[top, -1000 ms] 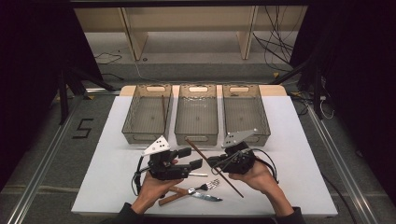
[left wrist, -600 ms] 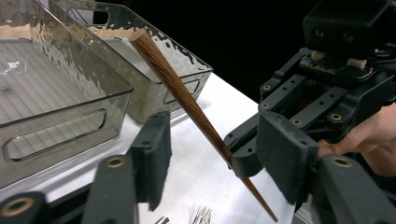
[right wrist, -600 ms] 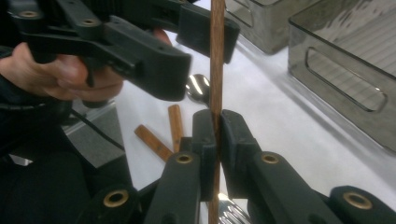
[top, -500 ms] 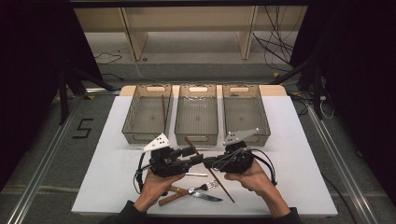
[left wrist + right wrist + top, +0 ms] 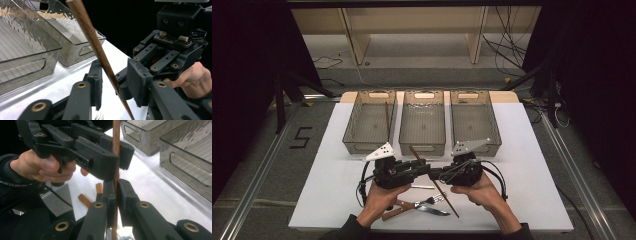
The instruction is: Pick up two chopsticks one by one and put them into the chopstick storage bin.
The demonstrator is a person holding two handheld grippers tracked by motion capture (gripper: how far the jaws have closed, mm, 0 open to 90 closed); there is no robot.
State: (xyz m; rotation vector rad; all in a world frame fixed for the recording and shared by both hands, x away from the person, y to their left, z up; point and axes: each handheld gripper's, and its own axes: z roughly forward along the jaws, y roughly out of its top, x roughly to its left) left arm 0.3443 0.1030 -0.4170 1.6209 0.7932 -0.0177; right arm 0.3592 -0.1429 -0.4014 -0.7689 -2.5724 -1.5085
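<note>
A long brown chopstick [image 5: 434,182] slants above the near middle of the white table [image 5: 532,165]. My right gripper [image 5: 435,175] is shut on it, and in the right gripper view both pads [image 5: 110,192] pinch the upright chopstick [image 5: 116,150]. My left gripper [image 5: 424,167] faces it from the left. Its jaws have just been closing, and the chopstick [image 5: 100,52] runs between them with a gap still showing in the left gripper view. The left gripper [image 5: 117,157] straddles the stick just above my right gripper's jaws. The right gripper's body [image 5: 170,50] fills the right side of the left gripper view.
Three clear bins [image 5: 422,125] stand in a row at the back of the table; the left bin [image 5: 369,125] holds another chopstick [image 5: 387,120]. A fork [image 5: 432,201], a knife [image 5: 432,211] and a wooden-handled utensil [image 5: 394,210] lie on the table under the hands.
The left gripper's jaws have narrowed around the chopstick. The chopstick now slants a little more steeply. Both hands have stayed where they were.
</note>
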